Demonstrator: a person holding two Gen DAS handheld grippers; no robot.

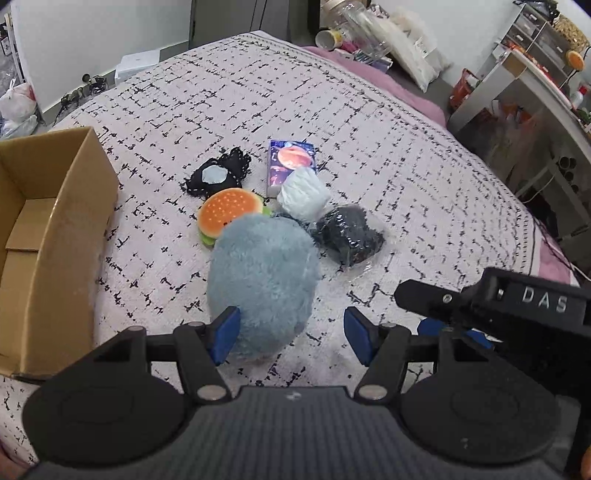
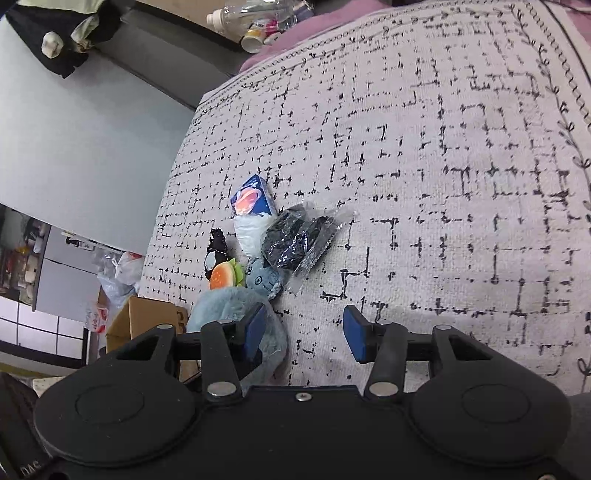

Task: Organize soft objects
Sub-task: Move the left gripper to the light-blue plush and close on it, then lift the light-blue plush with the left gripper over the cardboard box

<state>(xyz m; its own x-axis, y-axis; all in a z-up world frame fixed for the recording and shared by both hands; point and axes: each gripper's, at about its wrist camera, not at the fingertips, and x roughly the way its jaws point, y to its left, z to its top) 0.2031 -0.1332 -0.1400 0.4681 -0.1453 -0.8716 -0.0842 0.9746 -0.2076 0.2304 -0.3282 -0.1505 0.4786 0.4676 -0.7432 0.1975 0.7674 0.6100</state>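
Note:
A fluffy pale-blue plush lies on the patterned bedspread, in front of a pile of small items. My left gripper hangs open just over the plush's near end. Its left pad is against the fur and its right pad stands clear over the cloth. Behind the plush are a burger toy, a black lace piece, a white bundle, a planet-print box and a black item in a clear bag. My right gripper is open over bare bedspread, with the plush beside its left finger.
An open cardboard box stands at the bed's left edge. The black housing of my right gripper sits close to the right of my left gripper. Bottles and cups crowd the far side, and shelves stand to the right.

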